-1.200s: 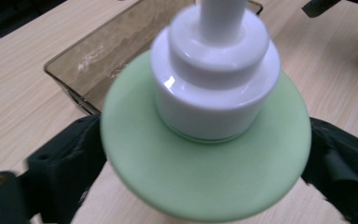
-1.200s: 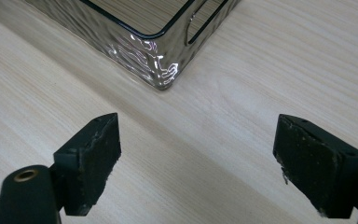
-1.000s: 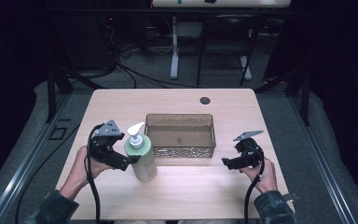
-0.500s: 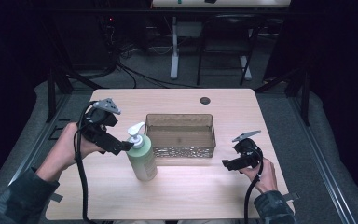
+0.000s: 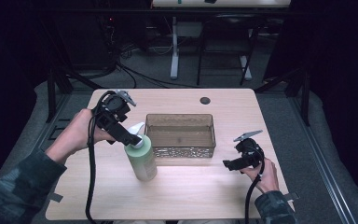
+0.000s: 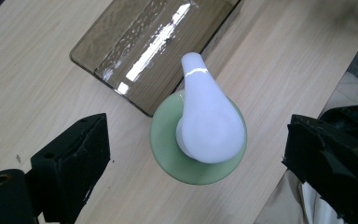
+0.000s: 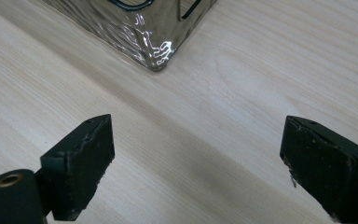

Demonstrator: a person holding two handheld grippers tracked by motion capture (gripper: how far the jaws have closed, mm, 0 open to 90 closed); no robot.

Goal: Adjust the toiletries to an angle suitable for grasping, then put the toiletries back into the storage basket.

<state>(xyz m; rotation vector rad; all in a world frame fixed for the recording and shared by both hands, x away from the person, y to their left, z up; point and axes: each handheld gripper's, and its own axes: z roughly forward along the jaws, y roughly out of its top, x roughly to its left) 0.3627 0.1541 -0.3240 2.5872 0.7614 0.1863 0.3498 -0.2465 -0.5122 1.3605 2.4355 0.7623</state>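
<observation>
Near the middle of the wooden worktop [image 5: 191,196] sits a tinted clear bin [image 5: 182,135], rectangular, its long side facing the person. Just beside its front-left corner stands a pale green pump bottle [image 5: 141,158], upright, with a white pump head [image 5: 136,136].

Left tool [image 5: 133,138]: held above the bottle top, angled down from the person's left hand [image 5: 81,133]. From the left gripper view, jaws spread wide, one each side of the white pump head [image 6: 209,121], clear gaps on both sides; nothing gripped. Bottle seen from straight above, green shoulder [image 6: 161,140] ringing the pump. Spout points toward the bin [image 6: 140,46], whose near corner lies just behind the bottle in that view.

Right tool [image 5: 227,164]: low over the worktop, to the front-right of the bin, apart from it, held by the right hand [image 5: 261,170]. From the right gripper view, jaws stand wide apart, holding nothing, with bare wood grain [image 7: 191,154] between them. Corner of the bin [image 7: 156,46] shows ahead, textured wall catching a glare.

Cables trail from both tools toward the near edge. Small dark round mark [image 5: 205,100] on the far part of the worktop, behind the bin.
</observation>
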